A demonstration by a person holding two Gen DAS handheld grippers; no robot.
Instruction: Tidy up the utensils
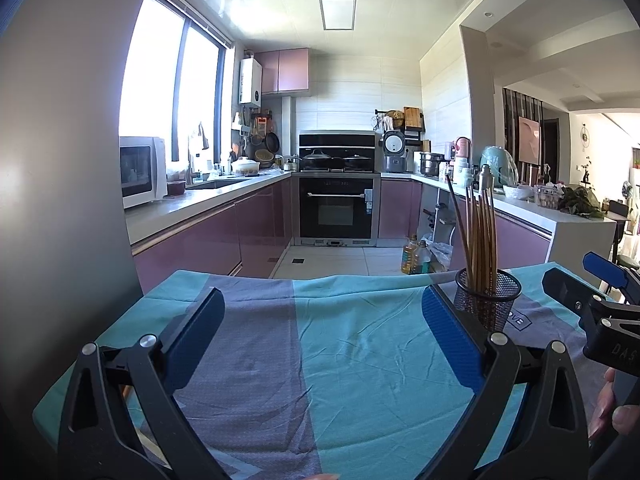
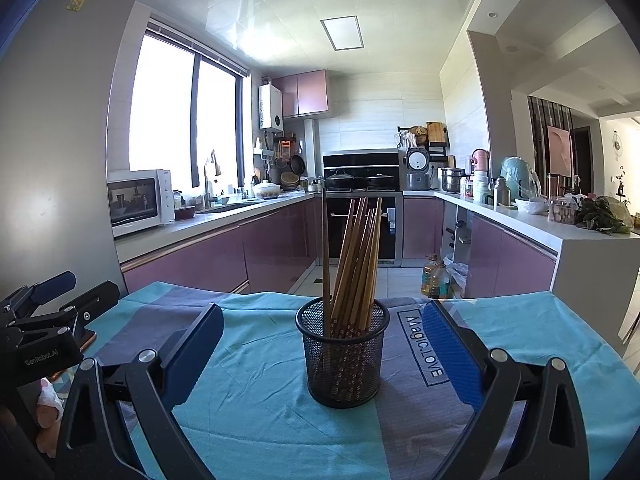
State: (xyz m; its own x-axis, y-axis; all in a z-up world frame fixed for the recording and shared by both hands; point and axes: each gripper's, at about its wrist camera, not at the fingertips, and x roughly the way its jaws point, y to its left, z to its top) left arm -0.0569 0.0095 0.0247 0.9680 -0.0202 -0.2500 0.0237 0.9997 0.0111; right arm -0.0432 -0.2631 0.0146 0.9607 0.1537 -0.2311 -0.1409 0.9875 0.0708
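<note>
Seemingly finished: from the left wrist, the left tool (image 1: 322,318) hangs wide open over bare cloth (image 1: 360,360) on the desk, the mesh holder (image 1: 487,295) off right. From the right wrist, the right tool (image 2: 322,334) gapes empty around the holder, chopsticks (image 2: 356,264) upright inside; withdraw straight back, not brushing them.

Bright daylight, blown-out window (image 1: 172,92), fisheye-bent edges, sharp focus
</note>
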